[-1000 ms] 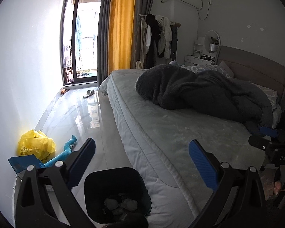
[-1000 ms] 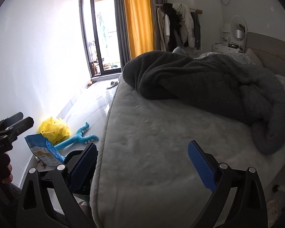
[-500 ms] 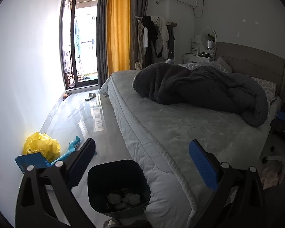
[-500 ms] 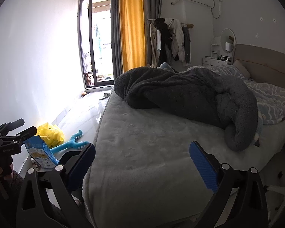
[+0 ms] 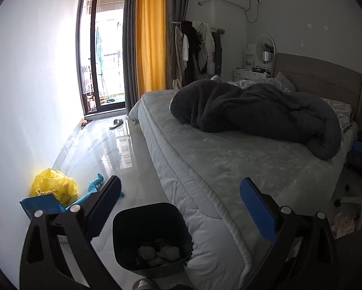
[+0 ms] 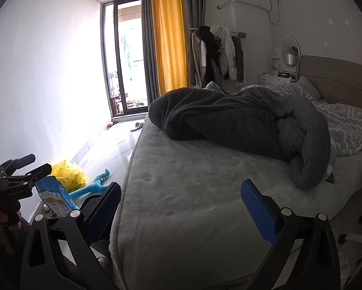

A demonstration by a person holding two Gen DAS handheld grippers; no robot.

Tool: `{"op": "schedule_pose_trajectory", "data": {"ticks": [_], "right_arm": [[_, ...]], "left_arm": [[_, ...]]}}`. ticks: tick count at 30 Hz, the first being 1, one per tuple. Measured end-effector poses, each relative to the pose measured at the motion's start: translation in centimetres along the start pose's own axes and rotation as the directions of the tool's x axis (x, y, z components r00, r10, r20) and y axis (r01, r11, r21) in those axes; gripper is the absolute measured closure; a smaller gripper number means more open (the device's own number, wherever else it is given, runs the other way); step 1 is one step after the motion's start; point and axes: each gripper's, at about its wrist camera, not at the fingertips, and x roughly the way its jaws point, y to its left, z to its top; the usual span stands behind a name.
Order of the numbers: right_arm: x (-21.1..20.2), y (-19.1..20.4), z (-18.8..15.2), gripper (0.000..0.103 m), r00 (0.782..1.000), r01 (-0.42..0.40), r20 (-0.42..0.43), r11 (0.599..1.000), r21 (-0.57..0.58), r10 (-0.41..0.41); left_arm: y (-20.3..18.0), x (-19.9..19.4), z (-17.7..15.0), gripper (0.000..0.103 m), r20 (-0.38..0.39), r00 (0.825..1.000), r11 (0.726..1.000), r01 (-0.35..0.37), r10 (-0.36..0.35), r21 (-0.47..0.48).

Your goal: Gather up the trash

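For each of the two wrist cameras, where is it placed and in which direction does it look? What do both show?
Left wrist: sits on the left gripper, over the dark trash bin beside the bed, facing the balcony door; its open fingers show.
Right wrist: sits on the right gripper, above the bed's corner, facing the same way; its open fingers, and the left gripper at the left edge, show.
Shared: yellow bag, blue snack packet, dark blanket.

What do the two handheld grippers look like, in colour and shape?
Both the left gripper and the right gripper have black angular frames with silver round bolts. Their fingers carry flat, blue, ribbed pads. No cables are visible.
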Motion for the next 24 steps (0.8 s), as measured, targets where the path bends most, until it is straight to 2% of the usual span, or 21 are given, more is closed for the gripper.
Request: {"op": "schedule_pose_trajectory", "data": {"ticks": [24], "right_arm": [[-0.43, -0.01, 0.0, 0.003, 1.0, -0.013, 0.013, 1.0, -0.002, 0.013]], "left_arm": [[-0.11, -0.37, -0.06, 0.003, 0.022, 1.0, 1.0, -0.004, 0.004, 0.009]]}}
